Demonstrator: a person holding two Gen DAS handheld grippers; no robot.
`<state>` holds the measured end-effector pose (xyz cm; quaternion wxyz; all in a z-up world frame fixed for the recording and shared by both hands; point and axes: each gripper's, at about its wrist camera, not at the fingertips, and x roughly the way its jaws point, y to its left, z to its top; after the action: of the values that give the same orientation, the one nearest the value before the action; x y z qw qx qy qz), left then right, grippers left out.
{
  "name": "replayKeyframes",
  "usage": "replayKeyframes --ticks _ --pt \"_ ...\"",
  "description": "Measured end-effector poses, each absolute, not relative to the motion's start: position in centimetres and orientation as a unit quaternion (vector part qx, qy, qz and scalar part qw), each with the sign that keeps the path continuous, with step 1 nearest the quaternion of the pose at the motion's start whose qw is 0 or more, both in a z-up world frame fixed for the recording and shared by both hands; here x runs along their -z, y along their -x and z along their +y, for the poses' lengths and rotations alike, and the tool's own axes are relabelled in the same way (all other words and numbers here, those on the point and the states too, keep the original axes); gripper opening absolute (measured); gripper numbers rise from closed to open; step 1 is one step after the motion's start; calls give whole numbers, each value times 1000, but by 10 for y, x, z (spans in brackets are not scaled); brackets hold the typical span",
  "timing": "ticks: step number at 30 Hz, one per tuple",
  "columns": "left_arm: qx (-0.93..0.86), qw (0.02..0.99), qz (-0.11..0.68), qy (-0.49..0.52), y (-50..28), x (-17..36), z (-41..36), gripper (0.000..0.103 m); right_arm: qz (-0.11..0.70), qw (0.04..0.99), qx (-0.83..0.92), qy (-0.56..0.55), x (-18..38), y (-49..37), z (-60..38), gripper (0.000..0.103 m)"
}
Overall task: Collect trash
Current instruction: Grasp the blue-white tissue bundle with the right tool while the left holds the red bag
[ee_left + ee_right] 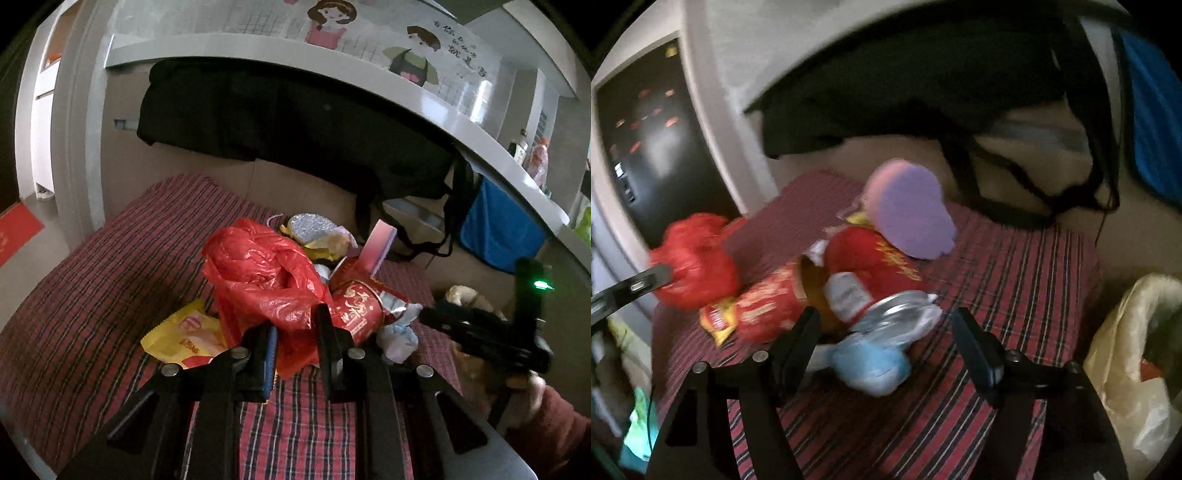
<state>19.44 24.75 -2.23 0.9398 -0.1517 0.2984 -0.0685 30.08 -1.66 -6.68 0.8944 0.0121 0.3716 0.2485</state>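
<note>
Plaid cloth (92, 295), black bag (295, 122)

Right wrist view motion-blurred; red cup (768, 306) print unreadable.

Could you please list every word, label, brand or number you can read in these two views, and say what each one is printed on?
None can be quoted with confidence.
Wall mural: handwritten Chinese characters beside the cartoon figures, too small to read.
Red paper cup: gold ornamental characters, too distorted to read.
Yellow snack wrapper: a red logo and characters, too small to read.
Right wrist view: printing on the red packaging is motion-blurred, unreadable.
</note>
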Motion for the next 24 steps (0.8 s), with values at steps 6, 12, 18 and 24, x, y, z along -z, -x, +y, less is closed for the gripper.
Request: replayKeyframes --ticks 6,12,18,24 --pt "58 946 283 150 -189 12 252 20 445 851 -279 -8 101 -317 7 49" --pt "66 950 272 141 -186 1 244 20 395 872 -286 41 71 -289 12 39" --pt "80 954 258 129 -181 -11 222 20 345 889 -300 13 23 -267 -13 38" --pt "97 959 245 110 -170 -19 188 20 315 901 -298 13 2 -246 -34 38"
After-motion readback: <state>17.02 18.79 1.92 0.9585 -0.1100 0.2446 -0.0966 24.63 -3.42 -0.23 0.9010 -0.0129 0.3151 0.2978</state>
